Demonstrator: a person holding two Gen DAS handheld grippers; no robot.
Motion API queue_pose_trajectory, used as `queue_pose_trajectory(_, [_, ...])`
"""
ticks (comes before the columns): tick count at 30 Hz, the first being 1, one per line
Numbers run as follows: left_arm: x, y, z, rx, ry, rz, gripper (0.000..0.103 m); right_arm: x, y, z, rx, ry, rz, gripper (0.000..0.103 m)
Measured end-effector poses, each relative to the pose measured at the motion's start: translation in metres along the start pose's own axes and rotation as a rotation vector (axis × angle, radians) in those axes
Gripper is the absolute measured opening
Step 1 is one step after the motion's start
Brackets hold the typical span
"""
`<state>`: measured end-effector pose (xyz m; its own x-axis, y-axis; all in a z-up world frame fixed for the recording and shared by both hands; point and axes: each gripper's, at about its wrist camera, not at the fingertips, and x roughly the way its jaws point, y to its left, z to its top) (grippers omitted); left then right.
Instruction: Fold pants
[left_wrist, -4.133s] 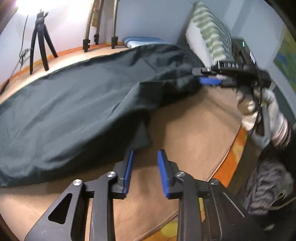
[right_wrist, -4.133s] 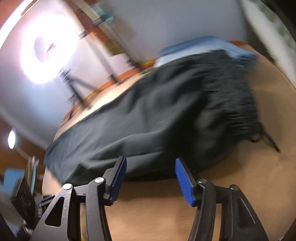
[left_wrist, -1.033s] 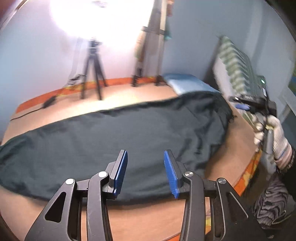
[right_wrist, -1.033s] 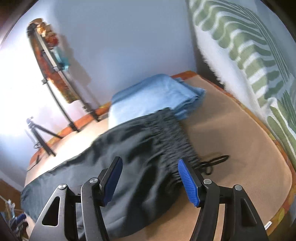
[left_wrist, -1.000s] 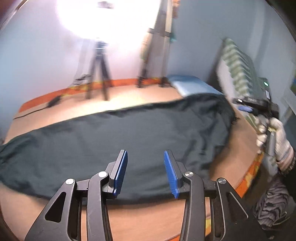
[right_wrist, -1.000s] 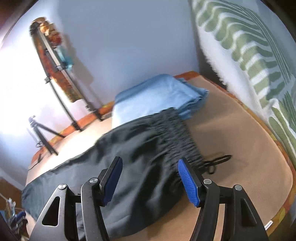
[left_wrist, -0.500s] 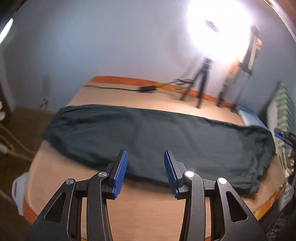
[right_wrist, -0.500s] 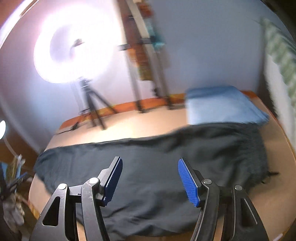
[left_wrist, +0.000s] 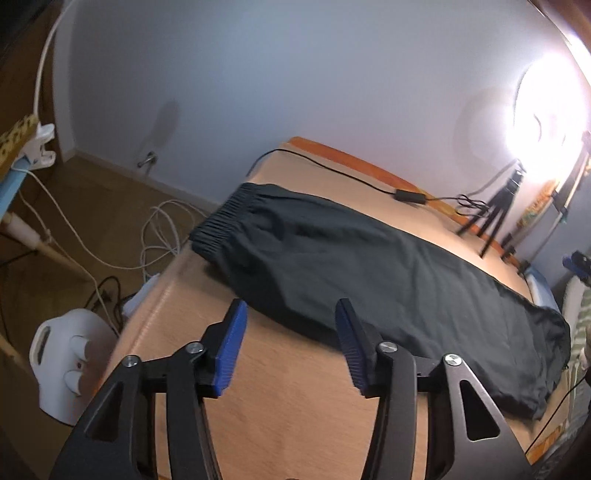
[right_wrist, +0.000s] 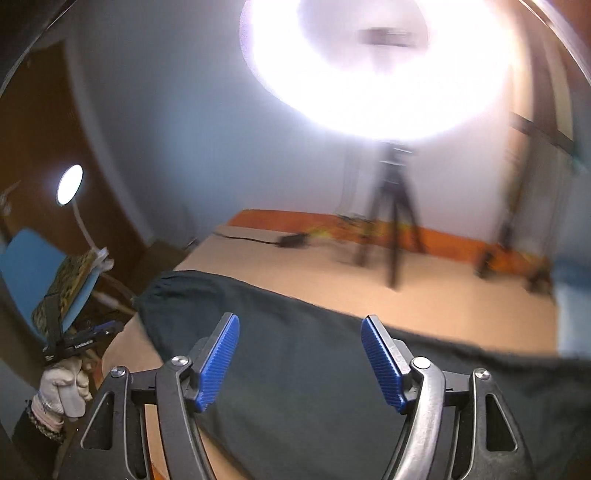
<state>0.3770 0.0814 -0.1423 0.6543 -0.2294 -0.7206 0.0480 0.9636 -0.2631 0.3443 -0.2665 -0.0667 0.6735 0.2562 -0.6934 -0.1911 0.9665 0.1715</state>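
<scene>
- Two grippers hover over dark pants (left_wrist: 388, 280) lying flat, lengthwise, on a tan table (left_wrist: 295, 406).
- Our left gripper (left_wrist: 290, 350) is opening, empty, above the pants' near edge; the elastic hem (left_wrist: 221, 221) lies far left.
- Our right gripper (right_wrist: 301, 356) is opening too, nothing between its pads, over the cloth.
- The fabric looks light, soft and floppy; we judge the hem corners the best hold.
- No writing we can read.

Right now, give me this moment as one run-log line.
pants: flat on bed, unfolded | left gripper: opening, nothing between pads | right gripper: opening, over pants, nothing gripped | fold: not begun
</scene>
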Motion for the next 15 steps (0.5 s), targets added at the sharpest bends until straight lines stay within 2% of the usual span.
queue_pose_trajectory(4, [0.012,0.025,0.006,-0.04,-0.004,-0.003,0.051,0.057,0.053,0.026,-0.09,0.041,0.063,0.073])
queue_pose_trajectory(8, [0.024,0.045,0.009,-0.09,0.0,-0.028,0.051,0.114,0.106,0.041,-0.17,0.12,0.131,0.071])
queue_pose_trajectory(13, [0.038,0.053,0.01,-0.117,-0.004,-0.075,0.052,0.176,0.165,0.048,-0.249,0.212,0.212,0.057])
queue_pose_trajectory(15, [0.044,0.054,0.012,-0.117,-0.007,-0.081,0.052,0.198,0.183,0.051,-0.254,0.245,0.241,0.056])
